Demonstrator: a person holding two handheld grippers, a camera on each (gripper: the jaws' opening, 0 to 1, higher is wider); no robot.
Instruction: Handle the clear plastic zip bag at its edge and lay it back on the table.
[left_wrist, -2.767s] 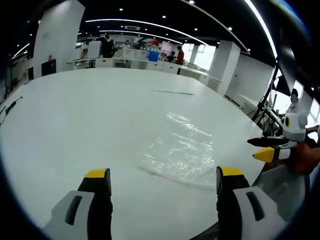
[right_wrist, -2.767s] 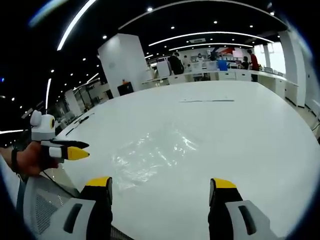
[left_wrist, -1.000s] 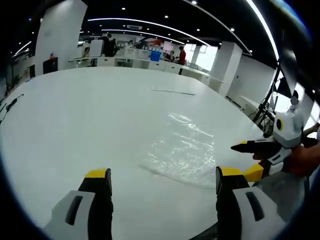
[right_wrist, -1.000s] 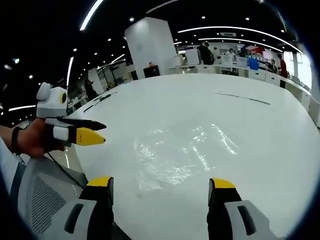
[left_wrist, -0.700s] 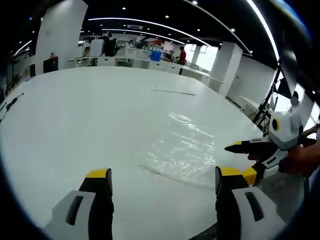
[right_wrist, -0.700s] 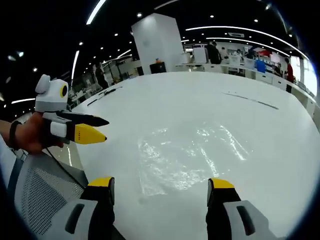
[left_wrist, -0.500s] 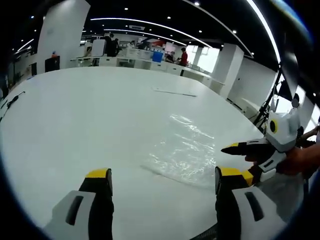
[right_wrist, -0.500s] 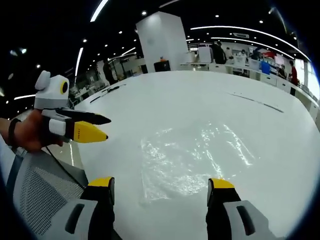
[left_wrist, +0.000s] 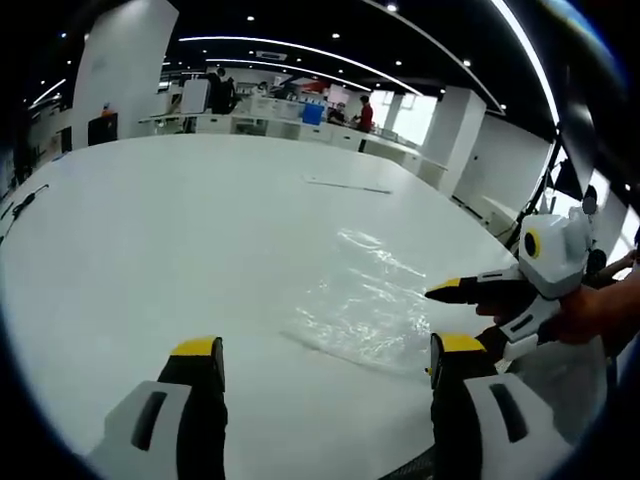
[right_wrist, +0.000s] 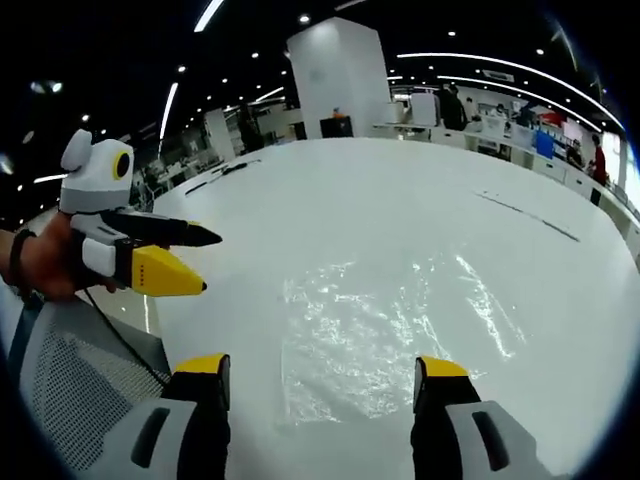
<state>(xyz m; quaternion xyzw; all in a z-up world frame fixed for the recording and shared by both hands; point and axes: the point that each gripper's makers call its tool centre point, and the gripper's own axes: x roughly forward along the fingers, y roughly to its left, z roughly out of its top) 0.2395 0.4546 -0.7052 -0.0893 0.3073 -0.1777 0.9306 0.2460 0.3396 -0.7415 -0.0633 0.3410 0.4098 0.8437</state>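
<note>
Clear plastic zip bag (left_wrist: 365, 305) lies flat on the white bench (left_wrist: 150, 230) near its front edge, with nothing gripping it, so the edge grasp and the laying back both look yet to be done. Left gripper (left_wrist: 325, 355) has its jaws wide apart short of the bag's near edge; right gripper (right_wrist: 318, 370) hovers over that edge, jaws also spread. Glossy bench, open office, ceiling light strips, distant people
</note>
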